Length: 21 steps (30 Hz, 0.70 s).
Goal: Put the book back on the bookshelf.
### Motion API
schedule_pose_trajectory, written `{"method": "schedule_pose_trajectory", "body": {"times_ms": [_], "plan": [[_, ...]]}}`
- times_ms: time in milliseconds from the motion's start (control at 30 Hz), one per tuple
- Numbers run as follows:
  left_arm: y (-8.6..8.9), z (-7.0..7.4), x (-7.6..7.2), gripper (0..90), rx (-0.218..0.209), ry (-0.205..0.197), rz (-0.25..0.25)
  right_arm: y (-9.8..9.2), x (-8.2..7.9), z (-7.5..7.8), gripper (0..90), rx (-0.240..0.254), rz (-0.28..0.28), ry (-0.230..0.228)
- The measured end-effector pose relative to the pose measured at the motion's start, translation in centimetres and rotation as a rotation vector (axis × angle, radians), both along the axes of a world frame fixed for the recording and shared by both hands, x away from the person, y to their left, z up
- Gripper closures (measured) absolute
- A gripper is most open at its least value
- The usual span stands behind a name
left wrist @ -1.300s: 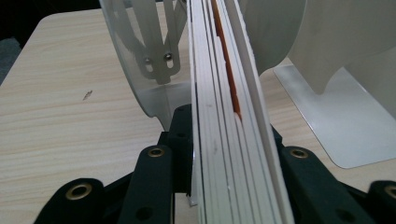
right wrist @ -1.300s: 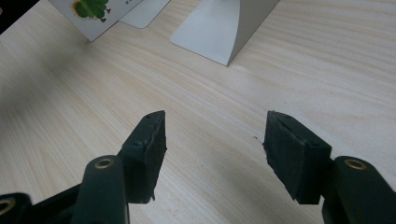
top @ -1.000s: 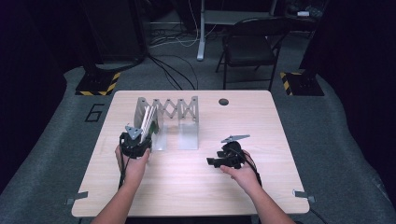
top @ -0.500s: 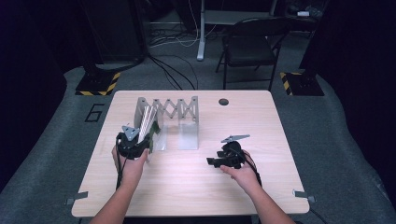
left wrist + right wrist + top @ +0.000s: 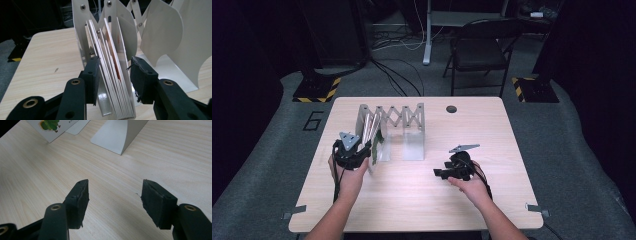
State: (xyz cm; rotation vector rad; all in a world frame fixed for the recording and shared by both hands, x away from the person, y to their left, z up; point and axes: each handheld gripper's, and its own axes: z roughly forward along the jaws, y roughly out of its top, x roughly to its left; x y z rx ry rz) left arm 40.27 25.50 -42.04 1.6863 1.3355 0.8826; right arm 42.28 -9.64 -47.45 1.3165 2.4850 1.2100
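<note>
A silver accordion file rack [image 5: 412,117] stands on the wooden table [image 5: 492,130]. Several thin white books [image 5: 373,131] lean in its left slots. My left gripper [image 5: 357,150] reaches into that end. In the left gripper view, my left gripper [image 5: 113,68] has the stack of books [image 5: 110,50] between its jaws, with a pad against each side. These jaws have just been opening a little, with the stack still between them. My right gripper [image 5: 439,173] rests low on the table to the right, open. Nothing lies between its pads [image 5: 115,188].
One rack divider's foot [image 5: 117,135] lies ahead in the right gripper view, and a card with a green plant picture [image 5: 50,126] lies left of it. A small black disc [image 5: 451,109] sits near the table's far edge. A folding chair [image 5: 482,47] stands beyond the table.
My left hand has risen a little at the rack's left end, with the books still between its jaws. The right hand and its gripper have stayed put.
</note>
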Motion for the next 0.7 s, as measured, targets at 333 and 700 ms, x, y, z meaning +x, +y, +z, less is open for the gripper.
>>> {"method": "schedule_pose_trajectory", "body": {"times_ms": [333,700], "plan": [[0.1,0.9,-0.3,59.3,-0.024,-0.007,-0.009,0.0,-0.1,0.1,39.0,0.002,-0.006,0.007],[0.7,1.1,-0.5,53.8,-0.042,0.026,-0.030,0.0,-0.1,0.1,38.9,0.001,-0.007,0.006]]}}
